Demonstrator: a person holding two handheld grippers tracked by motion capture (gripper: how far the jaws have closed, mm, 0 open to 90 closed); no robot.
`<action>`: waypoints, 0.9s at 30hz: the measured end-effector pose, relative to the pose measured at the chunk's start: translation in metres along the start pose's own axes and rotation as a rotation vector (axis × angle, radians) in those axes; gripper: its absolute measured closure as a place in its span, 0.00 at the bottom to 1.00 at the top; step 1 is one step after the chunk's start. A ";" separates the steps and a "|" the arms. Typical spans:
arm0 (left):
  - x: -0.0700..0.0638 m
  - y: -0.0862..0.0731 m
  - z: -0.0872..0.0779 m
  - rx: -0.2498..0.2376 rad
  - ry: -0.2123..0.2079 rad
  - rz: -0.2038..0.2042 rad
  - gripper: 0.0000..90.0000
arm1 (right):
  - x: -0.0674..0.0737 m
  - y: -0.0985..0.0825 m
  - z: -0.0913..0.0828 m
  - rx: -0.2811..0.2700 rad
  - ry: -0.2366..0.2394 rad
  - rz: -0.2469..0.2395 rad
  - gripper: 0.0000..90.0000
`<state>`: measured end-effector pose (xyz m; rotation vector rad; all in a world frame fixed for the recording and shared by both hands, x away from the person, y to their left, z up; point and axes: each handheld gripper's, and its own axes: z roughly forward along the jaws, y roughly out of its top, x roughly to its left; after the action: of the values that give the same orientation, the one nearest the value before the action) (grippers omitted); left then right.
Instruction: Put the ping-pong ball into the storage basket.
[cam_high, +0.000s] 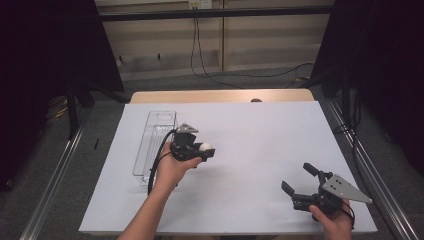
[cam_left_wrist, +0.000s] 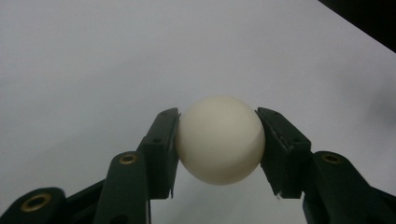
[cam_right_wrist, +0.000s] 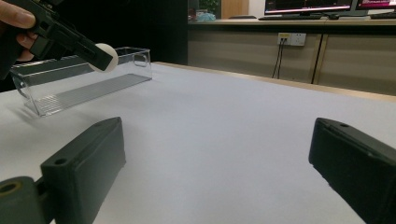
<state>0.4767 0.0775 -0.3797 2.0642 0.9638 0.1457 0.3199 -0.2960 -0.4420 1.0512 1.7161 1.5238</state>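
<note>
High view, near to far: the right hand-held gripper (cam_high: 300, 181) rests low right on the tabletop (cam_high: 250, 150), jaws spread and empty, apparently waiting. Left of centre, the left hand-held gripper (cam_high: 202, 152) pinches a white ball (cam_high: 206, 147), beside the clear tray (cam_high: 156, 142), likely its destination.

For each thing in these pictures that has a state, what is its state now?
Left gripper: shut on the ball, held above the table.
Ball: white, clamped between the jaws, off the table.
Right gripper: open, holds nothing, low over the table.
Box: clear, open on top, looks empty, lies on the table.
</note>
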 end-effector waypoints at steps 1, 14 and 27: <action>0.000 0.000 0.000 0.000 0.001 0.000 0.57 | 0.000 0.000 0.000 -0.001 0.000 0.000 0.04; 0.002 0.002 -0.003 -0.004 -0.004 -0.014 0.57 | 0.000 0.000 0.000 0.001 0.002 0.000 0.04; 0.005 0.002 -0.007 -0.009 -0.001 -0.007 0.57 | 0.000 0.000 0.000 -0.001 0.002 0.002 0.04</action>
<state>0.4791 0.0844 -0.3748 2.0526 0.9677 0.1456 0.3197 -0.2963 -0.4416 1.0518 1.7156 1.5273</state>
